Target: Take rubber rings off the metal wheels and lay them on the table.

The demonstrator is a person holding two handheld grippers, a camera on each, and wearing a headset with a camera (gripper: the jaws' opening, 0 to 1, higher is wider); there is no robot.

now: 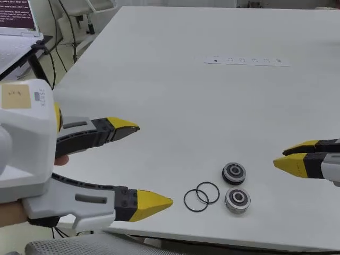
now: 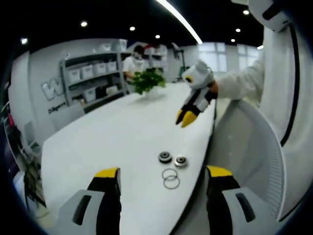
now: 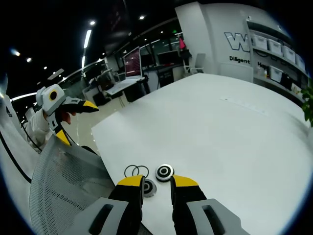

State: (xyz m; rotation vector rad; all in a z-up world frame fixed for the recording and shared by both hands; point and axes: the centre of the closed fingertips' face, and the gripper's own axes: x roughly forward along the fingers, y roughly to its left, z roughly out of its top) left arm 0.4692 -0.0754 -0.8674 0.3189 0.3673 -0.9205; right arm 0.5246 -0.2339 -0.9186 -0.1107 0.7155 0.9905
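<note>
white table [image 1: 212,106] is carrying two metal wheels [image 1: 234,173] beside overlapping rubber rings [image 1: 202,196] | left gripper [image 1: 153,164] is hovering, jaws wide apart | right gripper [image 1: 280,158] is hovering, jaws narrowly apart

1. Two metal wheels [image 1: 234,173], one at the other's 6 o'clock.
2. Two rubber rings [image 1: 207,192], overlapping, at the wheels' 9 o'clock.
3. Two grippers: left gripper [image 1: 155,164], right gripper [image 1: 279,158].
4. One table [image 1: 175,95].
5. One laptop [image 1: 16,24], at the table's 10 o'clock.
</note>
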